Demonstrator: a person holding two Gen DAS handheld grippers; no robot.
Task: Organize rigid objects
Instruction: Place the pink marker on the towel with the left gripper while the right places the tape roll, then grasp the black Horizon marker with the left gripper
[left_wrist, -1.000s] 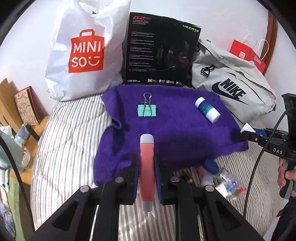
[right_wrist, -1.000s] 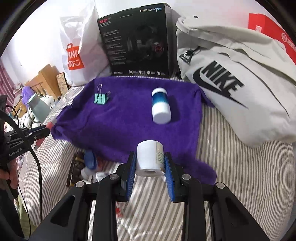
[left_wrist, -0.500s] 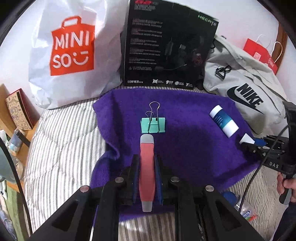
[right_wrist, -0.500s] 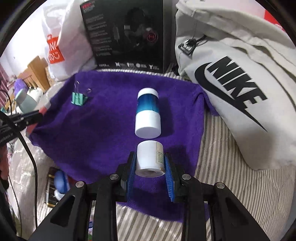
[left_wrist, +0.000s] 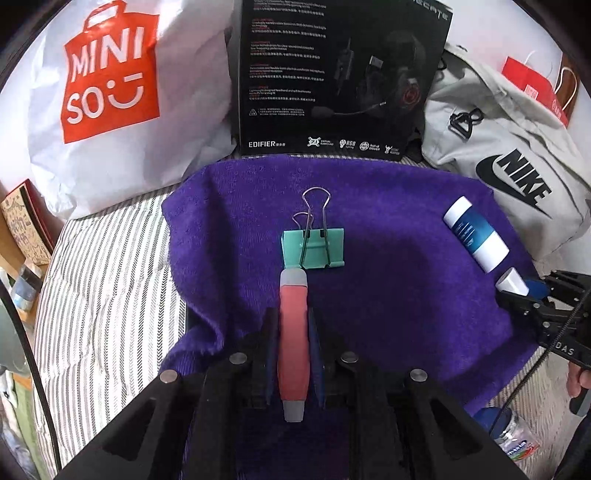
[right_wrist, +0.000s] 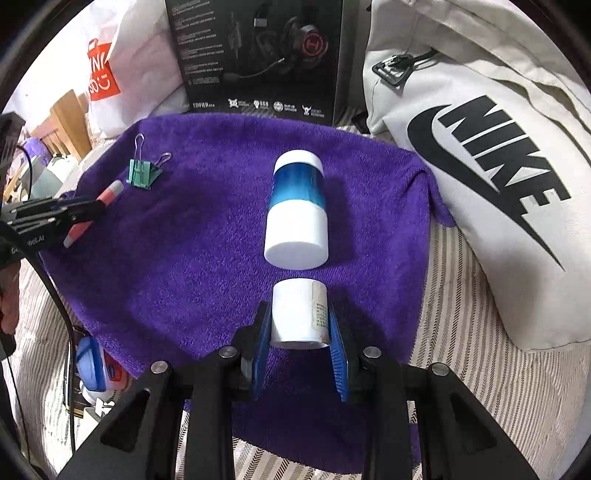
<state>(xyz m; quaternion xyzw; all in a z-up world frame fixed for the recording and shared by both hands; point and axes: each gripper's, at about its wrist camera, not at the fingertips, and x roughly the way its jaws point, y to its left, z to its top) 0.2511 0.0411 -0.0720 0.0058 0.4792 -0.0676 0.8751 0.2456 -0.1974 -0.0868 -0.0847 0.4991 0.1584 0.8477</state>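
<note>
Both pairs of jaws are closed on cargo, and both loads hang over the purple towel (left_wrist: 388, 295), which looks to be the collecting ground for the rigid things. Furthest left, the left gripper (left_wrist: 293, 332) pinches a coral-red marker (left_wrist: 293, 332) at mid-barrel, so its grey tip juts forward, touching or just short of the green binder clip (left_wrist: 314, 248); that long-axis hold probably lets the marker be laid down in line behind the clip. Bare towel lies left of the clip, but the towel's left edge folds over onto the striped bedding (left_wrist: 110, 295), so a drop there could roll off. Across the middle, open purple cloth runs between the clip and the blue-and-white bottle (right_wrist: 297, 210), which lies on its side. Just behind that bottle, the right gripper (right_wrist: 299, 332) clamps a small white bottle (right_wrist: 299, 314) across its body, end-on to the lying one with a narrow gap between them. On the right the towel ends near the grey Nike bag (right_wrist: 498, 184), leaving little room that way; free space is mostly leftward and toward the camera.
</note>
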